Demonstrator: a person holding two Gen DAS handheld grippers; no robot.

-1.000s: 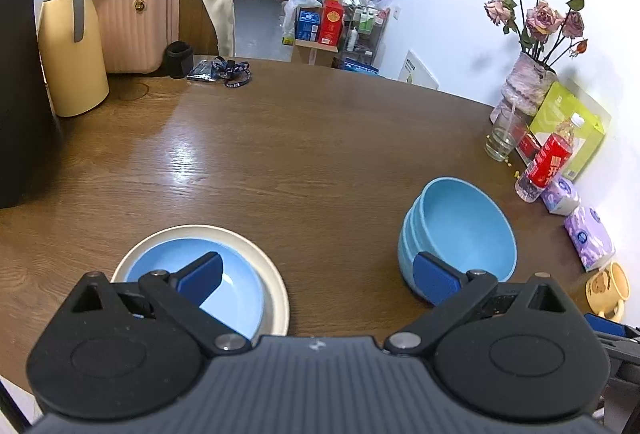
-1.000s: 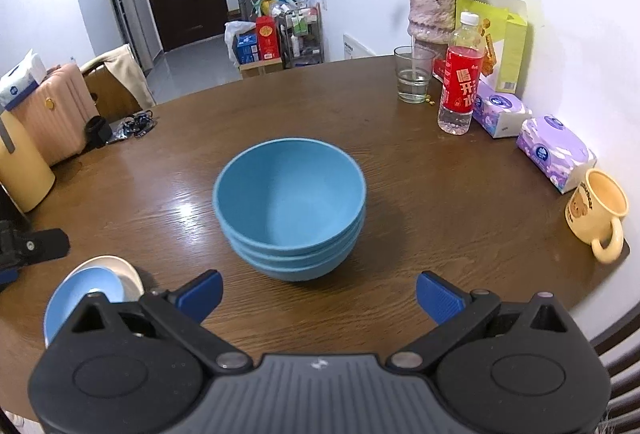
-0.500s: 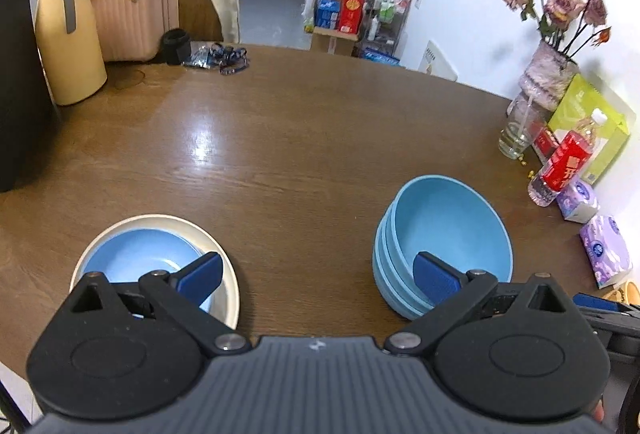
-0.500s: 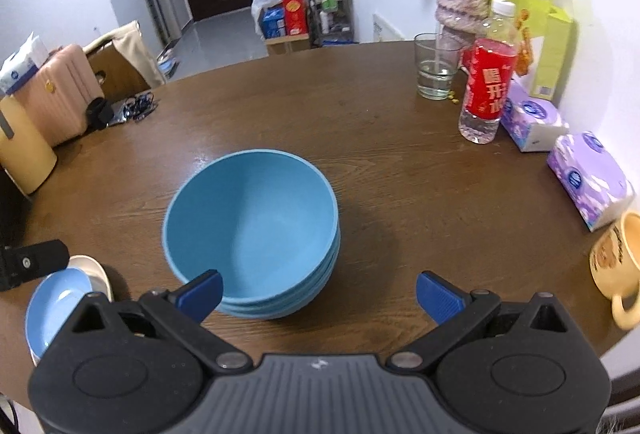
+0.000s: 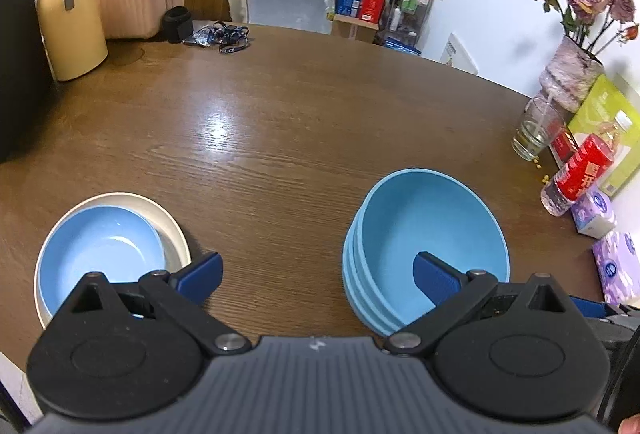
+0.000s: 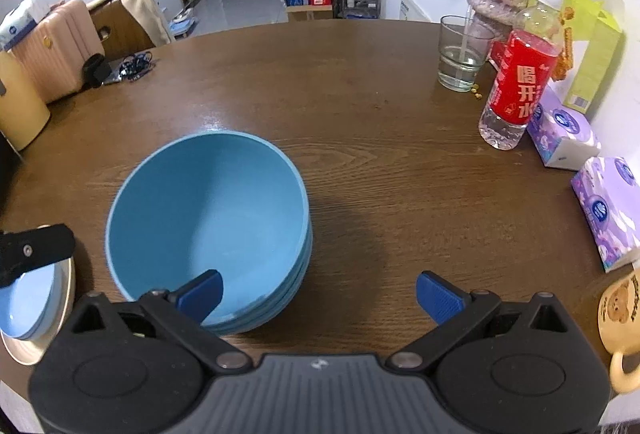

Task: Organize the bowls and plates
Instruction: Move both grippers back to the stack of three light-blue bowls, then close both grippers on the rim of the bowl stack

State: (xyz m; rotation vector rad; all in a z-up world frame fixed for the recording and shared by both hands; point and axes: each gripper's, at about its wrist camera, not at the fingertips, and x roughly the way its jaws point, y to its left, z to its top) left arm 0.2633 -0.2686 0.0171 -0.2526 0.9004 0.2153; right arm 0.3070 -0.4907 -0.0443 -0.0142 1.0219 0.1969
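Two grippers, jaws apart, held nothing over the stacked dishes.
The left gripper [image 5: 316, 274] and right gripper [image 6: 318, 294] hung above the counter's [image 5: 280, 122] near edge; three nested blue bowls [image 6: 208, 226] sat there, and toward the near left edge one blue plate [image 5: 100, 254] lay on one cream plate [image 5: 176, 230].

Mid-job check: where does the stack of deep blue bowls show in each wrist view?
Left wrist: stack of deep blue bowls sits lower right, behind the right jaw.
Right wrist: the stack sits lower left of centre, behind the left jaw.
Shared landmark: red-labelled water bottle, at the right edge in both.
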